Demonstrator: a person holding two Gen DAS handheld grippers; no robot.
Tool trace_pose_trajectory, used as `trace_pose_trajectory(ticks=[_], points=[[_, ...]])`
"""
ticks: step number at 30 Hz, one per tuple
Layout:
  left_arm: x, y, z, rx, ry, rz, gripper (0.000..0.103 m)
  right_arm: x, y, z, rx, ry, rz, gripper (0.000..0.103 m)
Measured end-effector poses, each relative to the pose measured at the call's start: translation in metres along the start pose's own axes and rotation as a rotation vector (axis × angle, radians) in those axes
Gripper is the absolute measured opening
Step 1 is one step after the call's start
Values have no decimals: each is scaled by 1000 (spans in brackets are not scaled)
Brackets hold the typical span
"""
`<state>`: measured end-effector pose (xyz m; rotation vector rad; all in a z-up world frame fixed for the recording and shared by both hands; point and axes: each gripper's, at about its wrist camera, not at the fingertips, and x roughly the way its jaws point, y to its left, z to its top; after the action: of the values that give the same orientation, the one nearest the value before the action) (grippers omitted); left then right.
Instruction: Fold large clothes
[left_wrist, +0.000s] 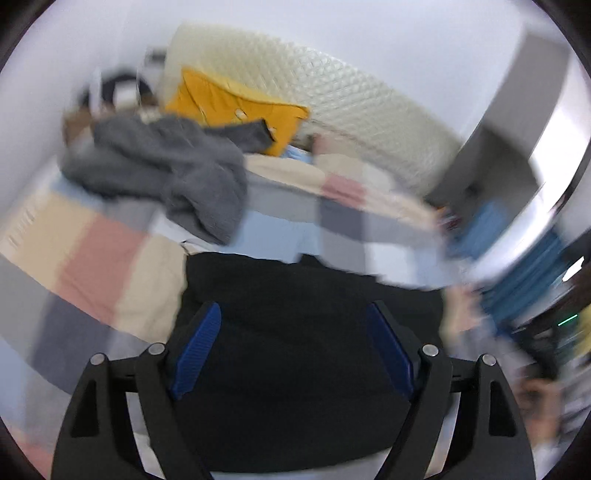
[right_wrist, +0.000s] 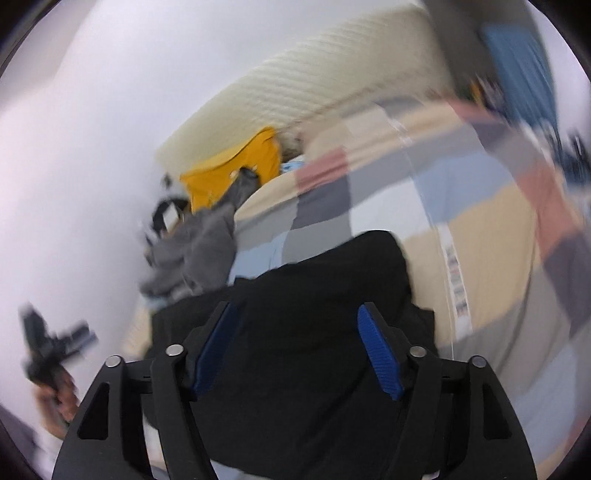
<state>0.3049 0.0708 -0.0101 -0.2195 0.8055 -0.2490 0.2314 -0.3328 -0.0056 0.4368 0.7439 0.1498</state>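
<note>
A black garment (left_wrist: 295, 332) lies as a flat block on the checked bedspread (left_wrist: 103, 266), below both grippers. My left gripper (left_wrist: 293, 314) hangs above it, its blue pads wide apart with nothing between them. In the right wrist view the same black garment (right_wrist: 325, 295) lies beneath my right gripper (right_wrist: 295, 314), which also stands open and empty. A crumpled grey garment (left_wrist: 166, 173) lies farther back on the bed, seen too as the grey garment (right_wrist: 199, 251). A yellow garment (left_wrist: 236, 107) rests against the headboard. Both views are blurred.
A cream quilted headboard (left_wrist: 351, 107) stands behind the bed against a white wall. Blue items and dark furniture (left_wrist: 517, 266) crowd the right side. In the right wrist view, a hand holding the other black gripper (right_wrist: 51, 354) shows at the lower left.
</note>
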Motion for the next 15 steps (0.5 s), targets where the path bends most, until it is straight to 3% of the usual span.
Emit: trace_pose_trajectory(ticks=[3, 8, 12, 15], points=[[40, -30, -23, 69, 34, 47, 81, 40, 35, -29, -124, 23, -48, 74], [93, -50, -55, 146, 90, 102, 81, 102, 49, -69, -156, 81, -57, 74], [121, -62, -64, 247, 32, 174, 81, 125, 47, -85, -237, 6, -110, 80], [138, -65, -60, 264, 31, 191, 81, 138, 41, -82, -230, -8, -86, 81]])
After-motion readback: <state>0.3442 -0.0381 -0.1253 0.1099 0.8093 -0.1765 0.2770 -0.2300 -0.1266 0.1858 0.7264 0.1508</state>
